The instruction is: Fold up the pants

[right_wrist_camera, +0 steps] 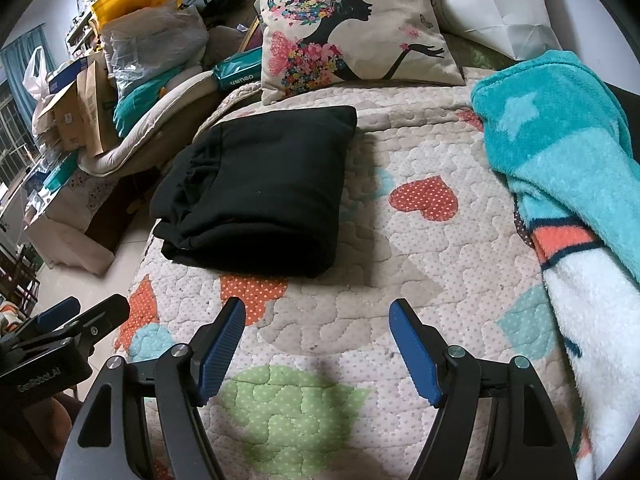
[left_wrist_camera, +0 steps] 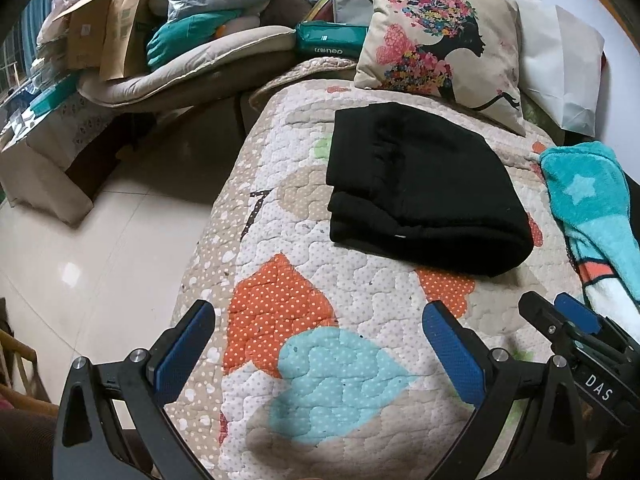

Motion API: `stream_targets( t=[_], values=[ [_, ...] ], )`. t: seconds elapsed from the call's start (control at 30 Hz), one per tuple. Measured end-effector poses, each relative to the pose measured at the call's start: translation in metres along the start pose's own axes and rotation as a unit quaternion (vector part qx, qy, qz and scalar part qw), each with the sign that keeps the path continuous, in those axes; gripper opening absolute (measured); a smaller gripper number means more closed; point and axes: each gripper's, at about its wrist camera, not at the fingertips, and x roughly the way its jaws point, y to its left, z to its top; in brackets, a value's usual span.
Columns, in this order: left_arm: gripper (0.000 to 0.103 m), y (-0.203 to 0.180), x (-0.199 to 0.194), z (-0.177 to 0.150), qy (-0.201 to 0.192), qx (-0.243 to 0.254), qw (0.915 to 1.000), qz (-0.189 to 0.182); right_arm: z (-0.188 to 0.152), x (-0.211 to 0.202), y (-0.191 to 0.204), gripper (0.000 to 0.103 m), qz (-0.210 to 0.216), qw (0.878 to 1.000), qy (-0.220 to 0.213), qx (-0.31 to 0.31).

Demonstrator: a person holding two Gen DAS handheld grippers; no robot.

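The black pants (left_wrist_camera: pixel 424 188) lie folded in a thick rectangular stack on the quilted bed cover (left_wrist_camera: pixel 320 380), just in front of the pillow. They also show in the right wrist view (right_wrist_camera: pixel 260 192). My left gripper (left_wrist_camera: pixel 318 328) is open and empty, hovering over the quilt near its front, well short of the pants. My right gripper (right_wrist_camera: pixel 318 322) is open and empty too, beside the left one and the same distance back from the pants. Each gripper shows at the edge of the other's view.
A printed pillow (left_wrist_camera: pixel 436 36) leans behind the pants. A teal fleece blanket (right_wrist_camera: pixel 568 184) lies along the right of the bed. The bed's left edge drops to a tiled floor (left_wrist_camera: pixel 100 240). Boxes, bags and cushions (left_wrist_camera: pixel 132 28) are piled beyond it.
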Motion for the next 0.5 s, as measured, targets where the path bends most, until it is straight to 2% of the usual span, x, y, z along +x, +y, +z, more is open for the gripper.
stream_targets(
  t=[0.5],
  values=[
    [0.103, 0.0014, 0.0074, -0.0003, 0.024, -0.003, 0.9997, 0.002, -0.003, 0.0031, -0.0009, 0.079, 0.0, 1.0, 0.004, 0.001]
  ],
)
